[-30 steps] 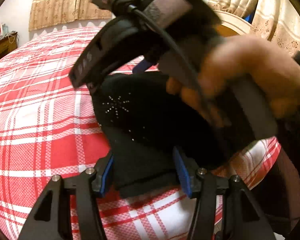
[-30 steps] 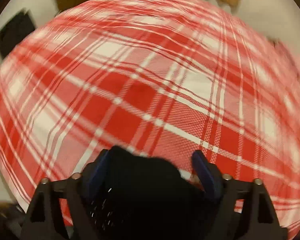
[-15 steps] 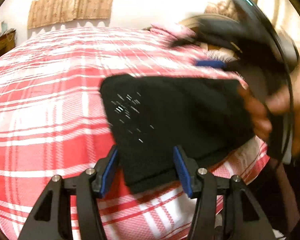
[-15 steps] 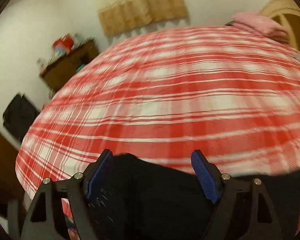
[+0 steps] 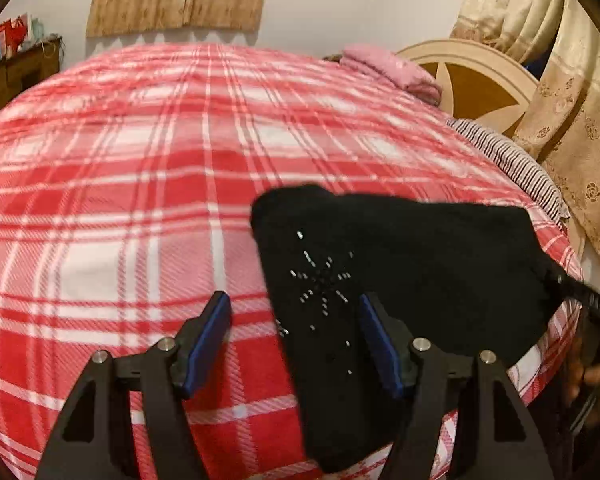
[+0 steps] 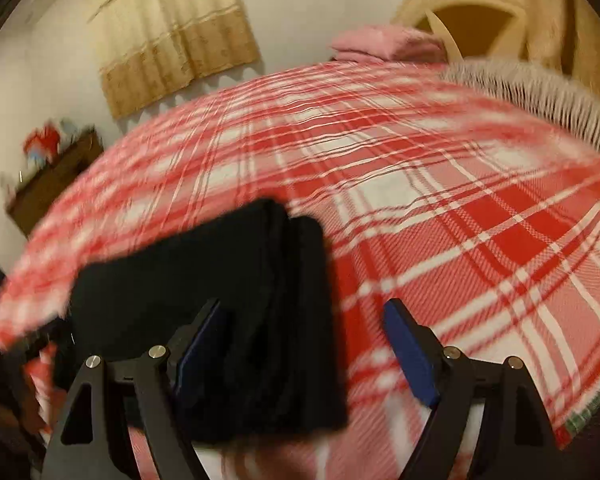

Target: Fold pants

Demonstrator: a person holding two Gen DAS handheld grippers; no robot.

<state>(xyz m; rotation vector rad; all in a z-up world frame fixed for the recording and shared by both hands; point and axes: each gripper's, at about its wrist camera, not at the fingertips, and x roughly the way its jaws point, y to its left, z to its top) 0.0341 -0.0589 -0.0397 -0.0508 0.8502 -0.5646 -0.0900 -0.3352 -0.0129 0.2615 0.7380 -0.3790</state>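
Your left gripper point(image 5: 294, 334) and right gripper point(image 6: 306, 344) both gape, released. The folded black pants point(image 5: 400, 272) lie on the bed point(image 5: 140, 184), long axis crosswise along its near edge.

And the left gripper point(image 5: 294, 338) lets go! A second ago its blue pads pinched a fold of the black pants point(image 5: 400, 264); now the jaws stand wide and the cloth lies flat on the plaid bed point(image 5: 140, 200), only its left edge between the pads. The right gripper point(image 6: 304, 354) has done the same, its jaws spread with the folded bundle point(image 6: 236, 292) lying under the left pad rather than gripped. The person's hand and that gripper, which filled the left wrist view a second ago, have swung off to its right edge. The right wrist view has lifted from plaid alone to the headboard point(image 6: 480, 12).
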